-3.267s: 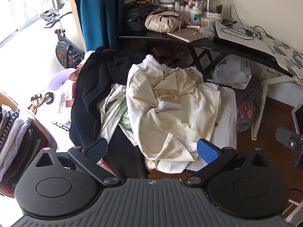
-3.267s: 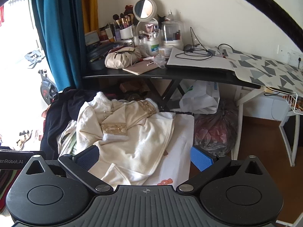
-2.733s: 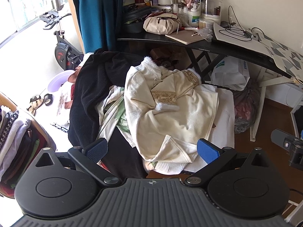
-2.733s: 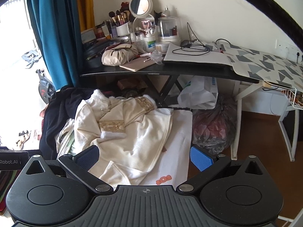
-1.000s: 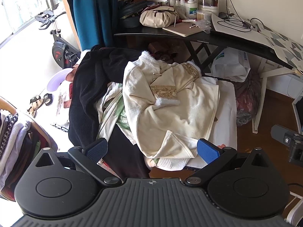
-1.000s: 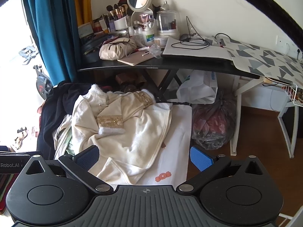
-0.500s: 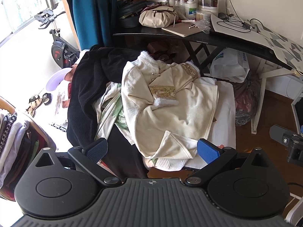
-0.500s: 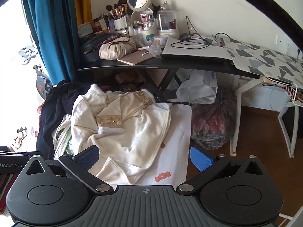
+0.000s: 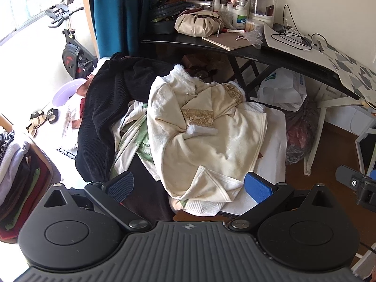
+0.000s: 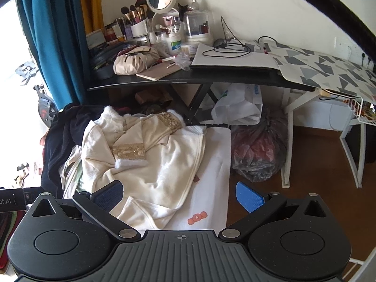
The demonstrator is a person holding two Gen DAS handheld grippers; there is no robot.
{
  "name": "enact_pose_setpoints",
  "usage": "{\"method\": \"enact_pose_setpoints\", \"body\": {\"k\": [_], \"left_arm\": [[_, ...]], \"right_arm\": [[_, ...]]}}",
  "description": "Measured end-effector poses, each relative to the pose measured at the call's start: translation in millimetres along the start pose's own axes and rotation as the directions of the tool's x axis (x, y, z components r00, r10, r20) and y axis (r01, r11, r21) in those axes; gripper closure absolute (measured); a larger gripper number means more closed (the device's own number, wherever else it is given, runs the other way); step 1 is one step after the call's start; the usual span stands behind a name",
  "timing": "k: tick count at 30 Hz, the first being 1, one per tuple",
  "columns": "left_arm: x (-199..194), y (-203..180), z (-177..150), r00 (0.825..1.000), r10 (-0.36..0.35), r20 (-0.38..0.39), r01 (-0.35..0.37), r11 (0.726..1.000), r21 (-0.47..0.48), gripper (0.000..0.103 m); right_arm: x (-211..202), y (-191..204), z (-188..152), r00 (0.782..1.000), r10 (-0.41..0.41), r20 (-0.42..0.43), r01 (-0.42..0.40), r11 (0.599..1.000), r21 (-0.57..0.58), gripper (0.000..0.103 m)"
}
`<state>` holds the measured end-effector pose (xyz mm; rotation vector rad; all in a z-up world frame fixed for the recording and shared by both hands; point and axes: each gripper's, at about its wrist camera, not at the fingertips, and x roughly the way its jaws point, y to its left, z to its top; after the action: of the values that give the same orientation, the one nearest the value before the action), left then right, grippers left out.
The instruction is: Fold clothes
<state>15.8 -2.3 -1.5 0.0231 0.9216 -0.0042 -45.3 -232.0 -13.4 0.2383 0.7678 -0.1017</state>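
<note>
Cluttered bedroom, black desk (image 9: 246, 49) behind — a cream coat (image 9: 206, 141) lies rumpled atop a heap of clothes. Left gripper (image 9: 188, 184) and right gripper (image 10: 179, 196) hover above its hem, jaws spread, empty. Best to pinch the hem's corners evenly — through one layer only.

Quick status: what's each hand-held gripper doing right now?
Left hand-held gripper: open, holding nothing, above the cream garment.
Right hand-held gripper: open, holding nothing.
</note>
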Motion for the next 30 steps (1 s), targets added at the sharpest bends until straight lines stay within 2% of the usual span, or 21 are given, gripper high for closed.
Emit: {"method": "enact_pose_setpoints", "body": {"k": [4, 6, 11, 17, 22, 30], "left_arm": [[5.2, 0.9, -0.4, 1.0, 0.009, -0.03, -0.01, 0.999, -0.034, 0.001], [7.6, 0.5, -2.3, 0.999, -0.02, -0.048, 0.018, 0.999, -0.042, 0.001], [0.8, -13.9, -3.3, 0.998, -0.049, -0.035, 0.049, 0.999, 0.008, 0.0], [1.0, -22.5, -2.9, 0.999, -0.036, -0.037, 0.038, 0.999, 0.032, 0.0], [4.3, -15.6, 0.3, 0.999, -0.034, -0.034, 0.035, 0.999, 0.013, 0.0], [23.9, -5.3, 16.3, 0.999, -0.028, -0.039, 0.03, 0.998, 0.049, 0.0]], "right_arm": [[0.2, -5.6, -1.1, 1.0, -0.003, -0.004, 0.003, 1.0, 0.006, 0.001], [2.2, -6.6, -2.6, 1.0, 0.004, -0.016, -0.004, 1.0, -0.001, 0.001], [4.5, -13.9, -5.0, 1.0, 0.013, -0.028, -0.012, 1.0, 0.017, 0.001], [7.7, -21.5, -4.3, 0.999, 0.016, -0.034, -0.015, 0.999, 0.037, 0.001], [15.4, -14.9, 0.7, 0.999, 0.02, -0.034, -0.019, 0.999, 0.029, 0.001], [41.6, 8.2, 18.4, 0.999, 0.02, -0.046, -0.019, 1.0, 0.013, 0.001]]}}
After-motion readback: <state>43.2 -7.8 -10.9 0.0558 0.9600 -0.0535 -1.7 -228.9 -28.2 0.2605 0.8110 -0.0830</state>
